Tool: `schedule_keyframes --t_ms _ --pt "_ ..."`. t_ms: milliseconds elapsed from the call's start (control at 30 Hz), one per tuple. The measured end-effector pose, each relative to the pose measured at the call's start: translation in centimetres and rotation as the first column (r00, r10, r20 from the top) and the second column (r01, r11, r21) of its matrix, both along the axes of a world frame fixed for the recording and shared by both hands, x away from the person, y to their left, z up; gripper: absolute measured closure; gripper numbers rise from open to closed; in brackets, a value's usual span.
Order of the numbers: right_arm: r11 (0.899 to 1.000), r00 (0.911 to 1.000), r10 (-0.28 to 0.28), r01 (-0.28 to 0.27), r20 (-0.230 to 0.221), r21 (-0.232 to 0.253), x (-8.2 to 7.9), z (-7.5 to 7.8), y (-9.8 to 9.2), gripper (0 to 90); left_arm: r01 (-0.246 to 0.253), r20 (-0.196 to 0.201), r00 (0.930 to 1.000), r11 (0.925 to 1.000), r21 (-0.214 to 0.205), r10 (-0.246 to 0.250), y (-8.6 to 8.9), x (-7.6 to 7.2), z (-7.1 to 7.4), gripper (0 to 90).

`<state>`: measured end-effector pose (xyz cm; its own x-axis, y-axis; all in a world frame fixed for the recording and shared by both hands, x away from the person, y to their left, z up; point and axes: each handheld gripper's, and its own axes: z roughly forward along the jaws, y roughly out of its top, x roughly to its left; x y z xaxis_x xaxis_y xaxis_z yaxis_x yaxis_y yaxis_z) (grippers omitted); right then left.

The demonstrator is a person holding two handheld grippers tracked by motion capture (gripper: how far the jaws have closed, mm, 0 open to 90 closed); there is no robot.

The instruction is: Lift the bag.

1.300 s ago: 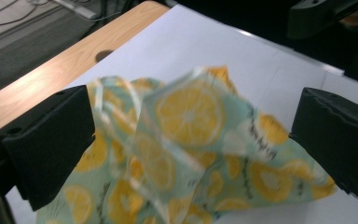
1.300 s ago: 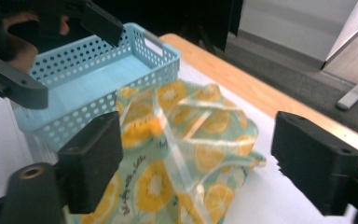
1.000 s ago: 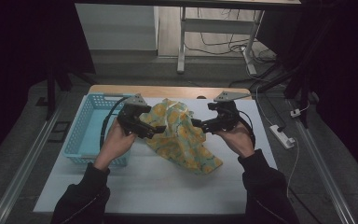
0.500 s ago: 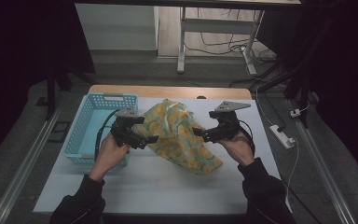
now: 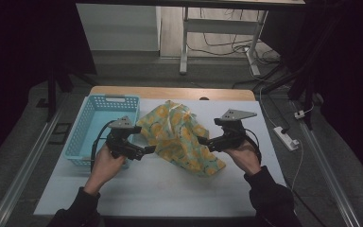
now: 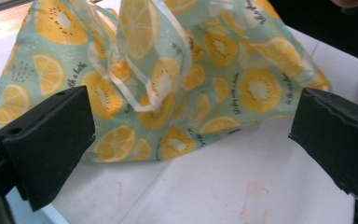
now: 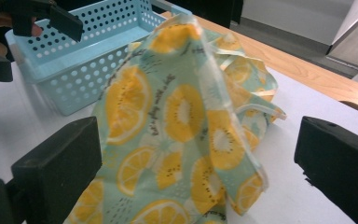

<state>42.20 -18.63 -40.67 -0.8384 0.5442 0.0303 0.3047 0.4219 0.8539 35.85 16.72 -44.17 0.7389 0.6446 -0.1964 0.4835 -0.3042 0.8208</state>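
Both grippers, left [image 5: 147, 150] and right [image 5: 203, 140], had let go and drawn back with jaws spread, leaving the cloth [image 5: 182, 137] heaped, still unfolded, beside the basket [image 5: 86, 133].

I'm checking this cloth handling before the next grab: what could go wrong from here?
The fruit-print cloth lies bunched with loose ribbon ties; the open left gripper might pinch only a tie. The blue basket stands close beside that hand, so a pull could nudge it.
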Motion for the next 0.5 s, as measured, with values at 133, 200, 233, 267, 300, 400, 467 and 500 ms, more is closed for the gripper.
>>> schedule_keyframes --t_ms 133,200,233,267,300,400,467,500 --pt "1.0 0.9999 0.013 -0.013 0.004 -0.013 -0.6 -0.1 0.3 0.0 -0.002 -0.007 1.0 0.9998 0.02 0.002 0.0 -0.7 -0.2 0.0" --pt "1.0 0.9998 0.02 -0.02 0.002 -0.014 -0.9 -0.2 0.3 0.0 -0.007 -0.013 0.9999 0.9997 0.022 0.007 0.2 -1.1 -0.3 0.0" --pt "1.0 0.9998 0.02 -0.02 0.002 -0.014 -1.0 -0.2 0.3 0.0 -0.009 -0.013 0.9999 0.9997 0.023 0.009 0.3 -1.3 -0.3 0.0" --pt "1.0 0.9998 0.019 -0.019 0.0 -0.014 -1.2 -0.3 0.2 0.0 -0.012 -0.013 0.9998 0.9997 0.022 0.012 0.5 -1.6 -0.4 0.0" --pt "1.0 0.9998 0.018 -0.018 -0.002 -0.014 -1.3 -0.4 0.2 0.0 -0.016 -0.016 0.9997 0.9997 0.018 0.016 0.6 -1.9 -0.4 0.0" --pt "1.0 0.9998 0.017 -0.017 -0.007 -0.015 -1.8 -0.7 -0.1 0.0 -0.023 -0.025 0.9994 0.9997 0.006 0.023 1.2 -2.7 -0.7 0.0" --pt "1.0 0.9999 0.013 -0.013 -0.005 -0.018 -2.2 -0.9 -0.4 0.0 -0.03 -0.028 0.9991 0.9995 0.007 0.031 1.6 -3.4 -0.8 0.0" --pt "1.0 0.9999 0.01 -0.01 -0.003 -0.018 -2.4 -0.9 -0.5 0.0 -0.035 -0.027 0.999 0.9994 0.007 0.035 1.7 -3.7 -0.9 0.0"
